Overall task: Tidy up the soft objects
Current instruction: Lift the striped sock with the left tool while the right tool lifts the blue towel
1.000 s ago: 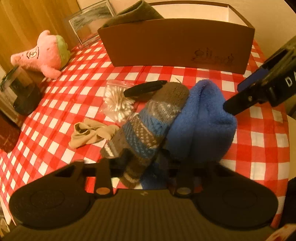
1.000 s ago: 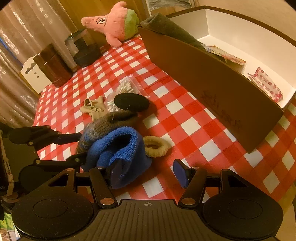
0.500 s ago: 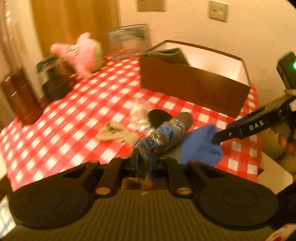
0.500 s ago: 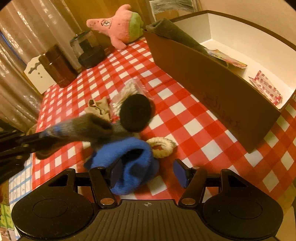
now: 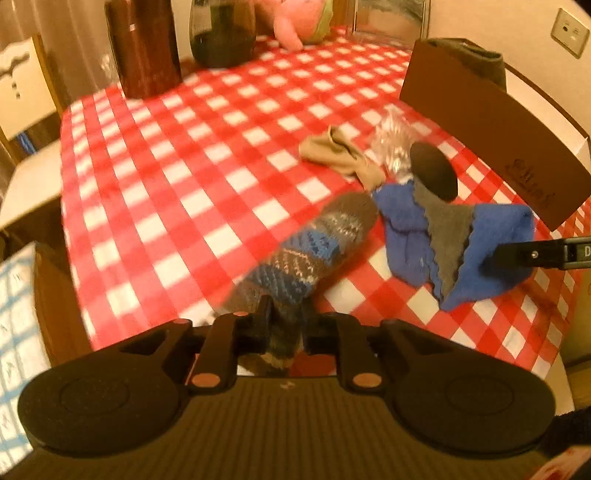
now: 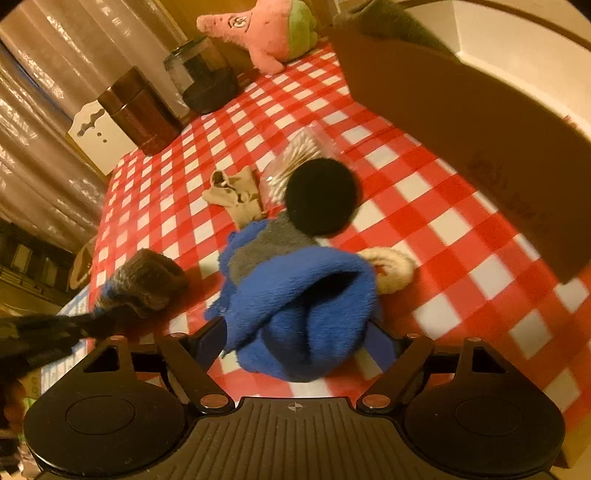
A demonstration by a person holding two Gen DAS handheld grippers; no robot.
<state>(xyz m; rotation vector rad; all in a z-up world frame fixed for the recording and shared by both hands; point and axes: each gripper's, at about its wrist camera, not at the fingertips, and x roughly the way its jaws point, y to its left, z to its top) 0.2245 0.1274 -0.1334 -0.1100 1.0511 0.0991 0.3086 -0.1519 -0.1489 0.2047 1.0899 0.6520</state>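
My left gripper (image 5: 286, 317) pinches the cuff of a brown and blue striped knit sock (image 5: 314, 251), and its jaws are opening with the sock still between them. The sock hangs above the checked cloth, left of the pile (image 6: 144, 280). A blue fleece cloth (image 5: 495, 236) lies bunched with a grey scalloped cloth (image 5: 447, 229) on it. My right gripper (image 6: 299, 339) straddles the blue fleece (image 6: 306, 295). Its jaws are opening, the fleece sits between them, and I see no squeeze. One right finger (image 5: 532, 254) shows in the left wrist view.
A brown open box (image 6: 461, 110) stands at the right. Behind the pile lie a black round pad (image 6: 321, 195), a beige stocking (image 6: 236, 192), a bag of cotton swabs (image 6: 295, 155) and a cream scrunchie (image 6: 391, 269). A pink plush (image 6: 266, 29), glass jar (image 5: 221, 33) and brown canister (image 5: 144, 44) stand far back.
My left gripper pulled the striped sock off the blue fleece and carried it left, rolling as it went. My right gripper pushed forward over the fleece and its jaws widened.
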